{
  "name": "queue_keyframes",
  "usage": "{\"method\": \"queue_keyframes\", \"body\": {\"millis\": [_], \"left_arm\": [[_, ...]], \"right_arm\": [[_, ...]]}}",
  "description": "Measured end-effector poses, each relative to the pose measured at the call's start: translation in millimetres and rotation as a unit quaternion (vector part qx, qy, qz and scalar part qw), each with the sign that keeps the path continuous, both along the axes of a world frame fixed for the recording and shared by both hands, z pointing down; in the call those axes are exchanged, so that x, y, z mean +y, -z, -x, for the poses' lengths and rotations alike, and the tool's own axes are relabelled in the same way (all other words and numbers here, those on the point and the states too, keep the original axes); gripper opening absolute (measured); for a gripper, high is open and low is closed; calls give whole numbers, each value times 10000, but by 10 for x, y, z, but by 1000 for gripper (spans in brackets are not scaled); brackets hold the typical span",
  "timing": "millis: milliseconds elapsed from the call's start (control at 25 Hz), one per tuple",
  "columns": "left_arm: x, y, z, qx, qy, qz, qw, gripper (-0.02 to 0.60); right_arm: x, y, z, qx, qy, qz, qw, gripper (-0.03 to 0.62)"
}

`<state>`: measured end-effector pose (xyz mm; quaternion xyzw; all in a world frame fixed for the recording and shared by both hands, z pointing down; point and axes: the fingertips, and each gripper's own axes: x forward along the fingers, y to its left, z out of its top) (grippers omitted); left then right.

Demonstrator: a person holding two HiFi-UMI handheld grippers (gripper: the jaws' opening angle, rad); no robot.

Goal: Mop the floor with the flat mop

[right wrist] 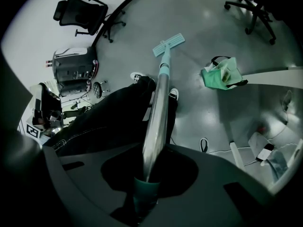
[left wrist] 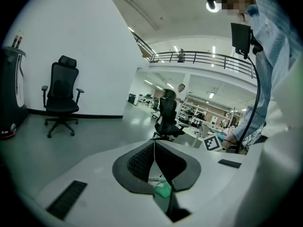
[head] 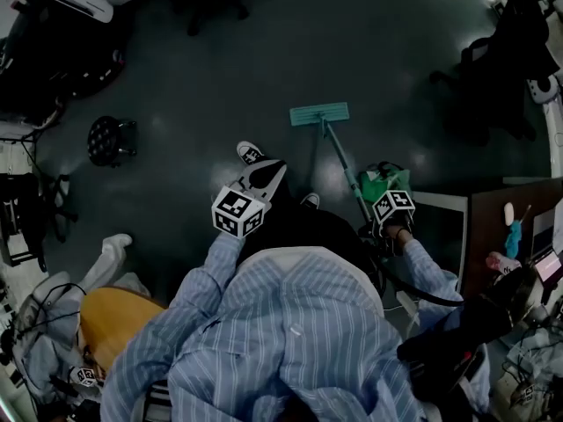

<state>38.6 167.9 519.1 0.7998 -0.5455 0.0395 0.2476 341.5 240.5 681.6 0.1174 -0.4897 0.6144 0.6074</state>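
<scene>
The flat mop's teal head (head: 319, 113) lies flat on the dark floor ahead of my feet. Its silver handle (head: 345, 170) slants back to my right gripper (head: 385, 222). In the right gripper view the handle (right wrist: 158, 105) runs out from between the jaws of the right gripper (right wrist: 150, 161) to the mop head (right wrist: 169, 43). The jaws are shut on the handle just above its teal grip (right wrist: 144, 193). My left gripper (head: 271, 174) hovers over my legs, left of the handle and apart from it. The left gripper (left wrist: 155, 148) has its pads pressed together with nothing between them.
A green bag (head: 380, 183) stands on the floor right of the handle, beside a desk (head: 515, 202). A round black stool (head: 111, 140) is at the left. Office chairs (left wrist: 62, 96) stand by the white wall, and another (right wrist: 251, 6) sits far ahead.
</scene>
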Motion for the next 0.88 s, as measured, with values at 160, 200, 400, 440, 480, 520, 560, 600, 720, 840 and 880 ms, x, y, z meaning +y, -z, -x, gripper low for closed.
{"method": "queue_keyframes", "body": {"millis": [160,200,400,440,480,520,560,600,720,840,880], "left_arm": [[-45,14,-129,-84,-97,-16,9999,8],[-73,37,-166,-101,-122,-42,9999,8],[-169,113,-201,-173,-182,-123,9996,8],[-170,117,-200,-189,-169,-112,9996,8],[-171,117,-210,-198,-153,-99,9996,8],[-175,114,-229,-200,-136,-86,9997,8],[-181,111,-252,-201,-121,-78,9997,8],[-189,109,-273,-203,-110,-73,9997,8],[-211,119,-297,-238,-98,-69,9996,8],[-248,130,-320,-281,-126,-63,9995,8],[-263,129,-334,-290,-143,-56,9995,7]], "right_arm": [[-58,3,-69,-31,-31,-18,10000,55],[-74,10,-96,-29,-46,-22,10000,55],[-113,31,-133,-21,-114,-24,9999,55],[-116,33,-138,-31,-122,-21,9999,55],[-121,35,-156,-39,-135,-19,9999,55],[-127,36,-186,-44,-152,-20,9999,55],[-135,35,-221,-44,-170,-26,9998,55],[-141,32,-253,-42,-188,-33,9998,55],[-133,7,-284,-56,-217,-50,9997,55],[-132,-3,-291,-72,-230,-59,9997,55],[-138,-4,-304,-72,-241,-63,9997,55]]}}
